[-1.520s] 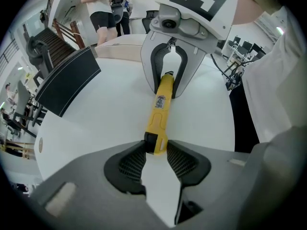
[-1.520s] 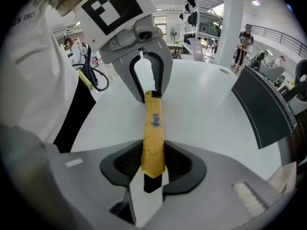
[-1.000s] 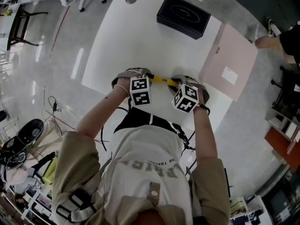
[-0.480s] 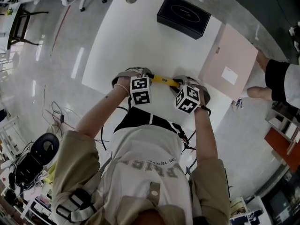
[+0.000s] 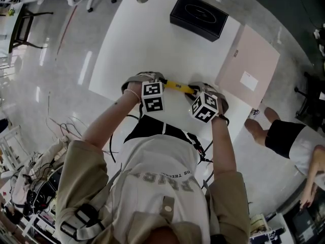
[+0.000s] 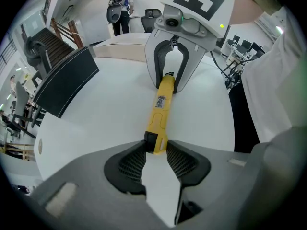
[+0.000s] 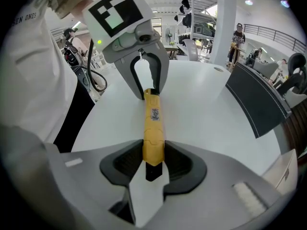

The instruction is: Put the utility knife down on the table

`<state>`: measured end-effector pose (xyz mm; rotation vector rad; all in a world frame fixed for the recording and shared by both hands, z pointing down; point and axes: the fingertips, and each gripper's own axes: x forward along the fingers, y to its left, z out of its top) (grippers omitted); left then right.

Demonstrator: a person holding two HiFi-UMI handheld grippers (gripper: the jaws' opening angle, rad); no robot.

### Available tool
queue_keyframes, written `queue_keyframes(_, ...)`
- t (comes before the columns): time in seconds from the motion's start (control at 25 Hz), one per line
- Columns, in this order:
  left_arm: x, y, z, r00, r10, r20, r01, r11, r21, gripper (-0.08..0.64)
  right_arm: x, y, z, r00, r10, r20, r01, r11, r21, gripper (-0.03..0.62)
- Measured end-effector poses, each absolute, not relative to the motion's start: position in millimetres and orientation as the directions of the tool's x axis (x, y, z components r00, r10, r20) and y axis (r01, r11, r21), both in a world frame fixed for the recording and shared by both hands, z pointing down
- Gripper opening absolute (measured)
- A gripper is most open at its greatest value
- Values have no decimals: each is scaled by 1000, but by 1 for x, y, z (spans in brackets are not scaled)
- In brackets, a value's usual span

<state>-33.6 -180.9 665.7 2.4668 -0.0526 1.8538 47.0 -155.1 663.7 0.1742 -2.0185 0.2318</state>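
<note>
Plainly, the utility knife (image 5: 177, 87) spans crosswise over the bench (image 5: 152, 44), its ends pinched by the left hand-held gripper (image 6: 156, 150) and right hand-held gripper (image 7: 153, 159).

Bystander (image 5: 284, 136) walked from the far right corner of the table (image 5: 152, 39) down its right side toward the near end, dark rounded object on the lower-left floor slid out of sight

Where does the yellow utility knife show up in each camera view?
Head view: utility knife at centre, lying crosswise.
Left gripper view: utility knife mid-frame, running up from the jaws.
Right gripper view: utility knife mid-frame too.
Shared landmark: black case, top, left, right respectively.
</note>
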Motion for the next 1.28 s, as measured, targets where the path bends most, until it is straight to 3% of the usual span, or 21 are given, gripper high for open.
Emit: queue_keyframes(1.28,-37,-181,665,248,43,968,-53,-997,58,153,68,-150,661,-441,-25,897,-264,959,-103,130)
